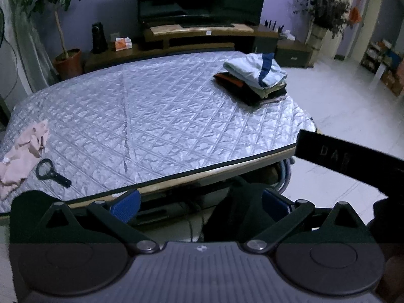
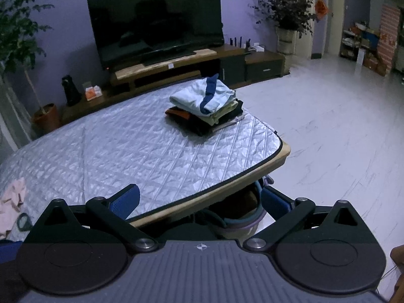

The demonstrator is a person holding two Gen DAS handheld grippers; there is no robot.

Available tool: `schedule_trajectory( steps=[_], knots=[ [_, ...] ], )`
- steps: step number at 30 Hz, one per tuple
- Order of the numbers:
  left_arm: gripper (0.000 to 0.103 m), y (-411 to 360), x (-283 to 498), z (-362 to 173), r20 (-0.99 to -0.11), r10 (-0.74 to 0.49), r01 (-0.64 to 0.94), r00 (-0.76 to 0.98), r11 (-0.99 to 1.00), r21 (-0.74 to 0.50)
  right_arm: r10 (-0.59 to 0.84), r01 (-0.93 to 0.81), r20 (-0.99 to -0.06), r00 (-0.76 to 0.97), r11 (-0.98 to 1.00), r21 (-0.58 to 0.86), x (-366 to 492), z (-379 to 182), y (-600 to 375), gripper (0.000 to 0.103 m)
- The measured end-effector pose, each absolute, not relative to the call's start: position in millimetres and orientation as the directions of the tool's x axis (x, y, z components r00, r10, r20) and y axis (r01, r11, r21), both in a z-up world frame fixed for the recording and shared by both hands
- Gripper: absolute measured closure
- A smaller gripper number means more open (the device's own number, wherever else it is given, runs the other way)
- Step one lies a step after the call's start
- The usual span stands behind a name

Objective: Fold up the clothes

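Observation:
A stack of folded clothes [image 1: 255, 79] [image 2: 205, 106], topped by a light blue garment with a dark blue stripe, rests at the far right of the quilted silver table cover [image 1: 151, 116] [image 2: 126, 146]. A crumpled pink garment [image 1: 21, 151] [image 2: 11, 199] lies at the table's left edge. My left gripper [image 1: 202, 205] hangs open off the table's near edge, nothing between its blue pads. My right gripper [image 2: 200, 202] is open too, empty, over the table's near right corner.
A black magnifying glass [image 1: 51, 173] lies beside the pink garment. Under the table's corner sits a basket [image 2: 240, 212] holding dark cloth. Behind the table stand a TV [image 2: 156, 22] on a low cabinet and potted plants [image 1: 67, 60]. White floor spreads to the right.

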State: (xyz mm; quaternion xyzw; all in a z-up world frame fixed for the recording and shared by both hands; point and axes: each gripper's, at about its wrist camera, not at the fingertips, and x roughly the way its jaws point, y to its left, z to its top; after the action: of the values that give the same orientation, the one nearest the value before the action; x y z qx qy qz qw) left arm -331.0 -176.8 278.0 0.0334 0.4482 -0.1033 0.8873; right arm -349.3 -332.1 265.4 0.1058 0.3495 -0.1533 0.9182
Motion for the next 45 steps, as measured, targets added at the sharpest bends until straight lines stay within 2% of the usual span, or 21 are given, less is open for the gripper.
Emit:
schedule_trajectory(
  steps=[17, 45],
  knots=[
    [0.001, -194.7, -281.3, 261.6, -0.856, -0.136, 0.253, 0.498, 0.967, -0.007, -0.206, 0.349, -0.748, 0.631, 0.936, 0.036, -300.9, 237.5, -328.9, 0.0],
    [0.001, -198.3, -272.1, 261.8, -0.861, -0.135, 0.259, 0.49, 0.966, -0.004, -0.188, 0.299, -0.727, 0.661, 0.954, 0.025, -286.5, 244.9, -312.7, 0.0]
  ],
)
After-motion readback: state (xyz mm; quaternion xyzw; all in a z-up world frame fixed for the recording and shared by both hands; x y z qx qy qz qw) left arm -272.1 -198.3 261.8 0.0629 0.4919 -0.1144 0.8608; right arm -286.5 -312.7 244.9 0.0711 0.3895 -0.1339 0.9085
